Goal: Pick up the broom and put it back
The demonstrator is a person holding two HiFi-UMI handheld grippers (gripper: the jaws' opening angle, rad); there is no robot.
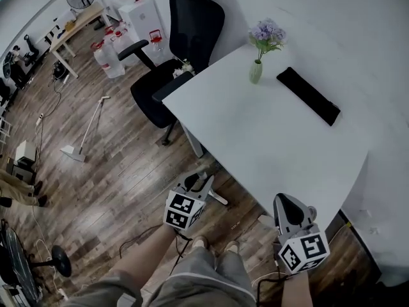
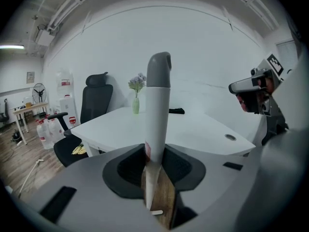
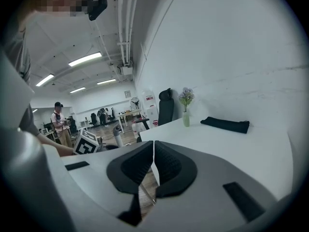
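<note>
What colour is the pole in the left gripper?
The pole is white with a grey cap, clearest in the left gripper view.

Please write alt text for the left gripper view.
The left gripper is shut on a grey-capped white handle, which stands upright. Behind it are a white table, a flower vase and a black chair.

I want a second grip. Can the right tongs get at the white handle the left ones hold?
Probably yes: nothing stands between the shut right tongs and the handle clamped in the left tongs; they must open first.
</note>
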